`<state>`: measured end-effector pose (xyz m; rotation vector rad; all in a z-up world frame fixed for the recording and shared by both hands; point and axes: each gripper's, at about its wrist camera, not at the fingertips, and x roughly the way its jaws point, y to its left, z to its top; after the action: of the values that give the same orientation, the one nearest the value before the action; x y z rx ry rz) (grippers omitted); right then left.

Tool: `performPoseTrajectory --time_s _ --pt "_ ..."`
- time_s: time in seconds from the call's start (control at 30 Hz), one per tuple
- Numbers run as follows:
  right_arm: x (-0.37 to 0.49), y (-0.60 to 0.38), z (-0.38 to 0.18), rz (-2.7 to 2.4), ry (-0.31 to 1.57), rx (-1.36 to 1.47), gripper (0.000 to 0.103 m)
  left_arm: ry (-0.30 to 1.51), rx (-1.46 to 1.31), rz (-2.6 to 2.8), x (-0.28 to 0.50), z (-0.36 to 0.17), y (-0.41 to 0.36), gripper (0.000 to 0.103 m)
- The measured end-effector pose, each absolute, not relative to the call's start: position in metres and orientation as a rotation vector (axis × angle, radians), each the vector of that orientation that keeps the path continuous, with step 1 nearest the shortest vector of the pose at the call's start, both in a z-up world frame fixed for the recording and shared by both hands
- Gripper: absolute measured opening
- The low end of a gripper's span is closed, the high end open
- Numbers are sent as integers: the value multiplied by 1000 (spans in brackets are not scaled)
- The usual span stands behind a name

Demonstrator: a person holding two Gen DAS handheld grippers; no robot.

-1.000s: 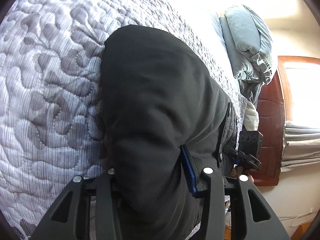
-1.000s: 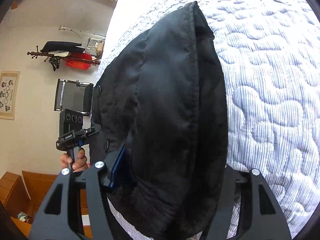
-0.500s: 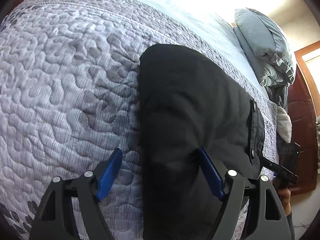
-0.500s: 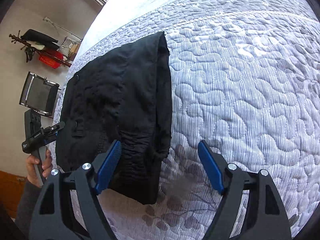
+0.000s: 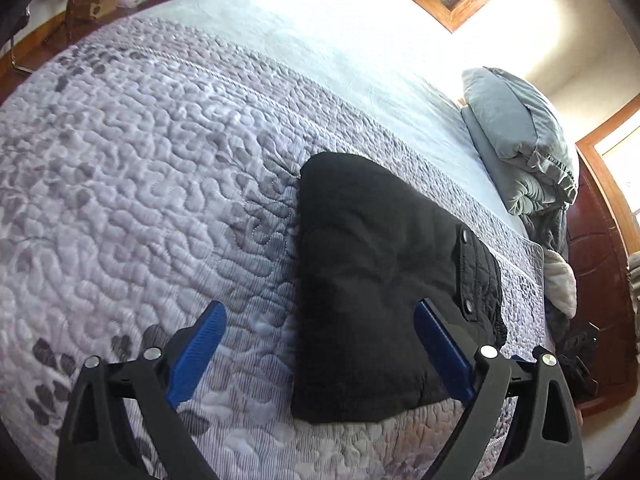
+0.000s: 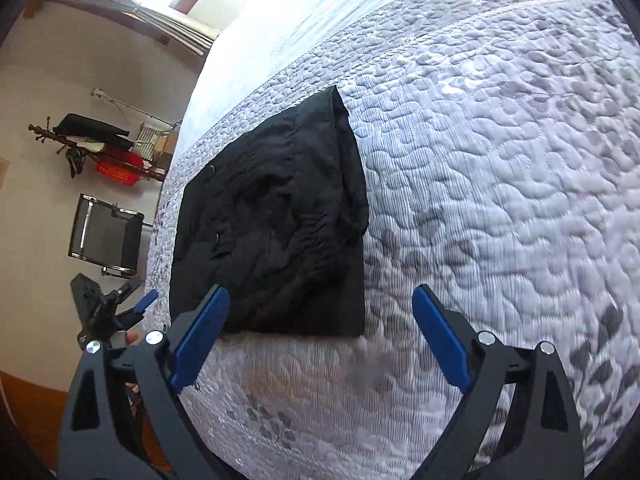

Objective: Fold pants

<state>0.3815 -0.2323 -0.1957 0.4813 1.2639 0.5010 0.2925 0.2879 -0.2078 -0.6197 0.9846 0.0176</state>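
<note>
Left claw (image 5: 316, 354) wide open, jaws just spread apart, nothing pinched; blue pads (image 5: 198, 354) low in the left wrist view, one over the quilt, the other in front of the cloth's lower right part, with no pressing visible. Right claw (image 6: 320, 338) likewise gaping, jaws just opened further, nothing gripped; its left pad in front of the bundle's near left corner, its right pad over bare quilt. Black pants (image 5: 380, 280) folded into a compact bundle, flat on the bed's grey-white quilt (image 5: 140, 184), centre-right in the left wrist view and centre-left in the right wrist view (image 6: 276, 224). Waistband with snaps along the bundle's right edge in the left wrist view. Grey pillows (image 5: 516, 140) stacked at upper right of that view, well apart from the pants. Other claw partly visible at the lower left edge of the right wrist view, beside the bed's edge.
</note>
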Motion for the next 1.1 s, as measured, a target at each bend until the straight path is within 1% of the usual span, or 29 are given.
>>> performPoseTrajectory --time_s 0.03,0.2,0.37,0.53,0.7,0.83,1.0,1.1 --pt "368 -232 -184 493 1234 464 93 973 -602 30 279 -197 286 99" --pt "281 -223 -116 441 1061 309 97 924 -402 146 213 -135 247 99" --pt "189 -217 -51 372 858 186 100 859 -310 176 140 -81 202 99" --pt "122 -213 -1 423 755 111 100 782 -182 231 74 -30 150 99" --pt "72 -207 31 348 714 21 100 738 -175 192 21 4 116 99" --pt "35 -206 51 272 695 -26 100 690 -109 228 -15 24 94 99" --pt "-4 -202 67 233 640 -97 100 659 -68 204 -47 43 70 99" --pt "-21 -203 70 248 636 -92 100 646 -69 179 -61 49 62 99"
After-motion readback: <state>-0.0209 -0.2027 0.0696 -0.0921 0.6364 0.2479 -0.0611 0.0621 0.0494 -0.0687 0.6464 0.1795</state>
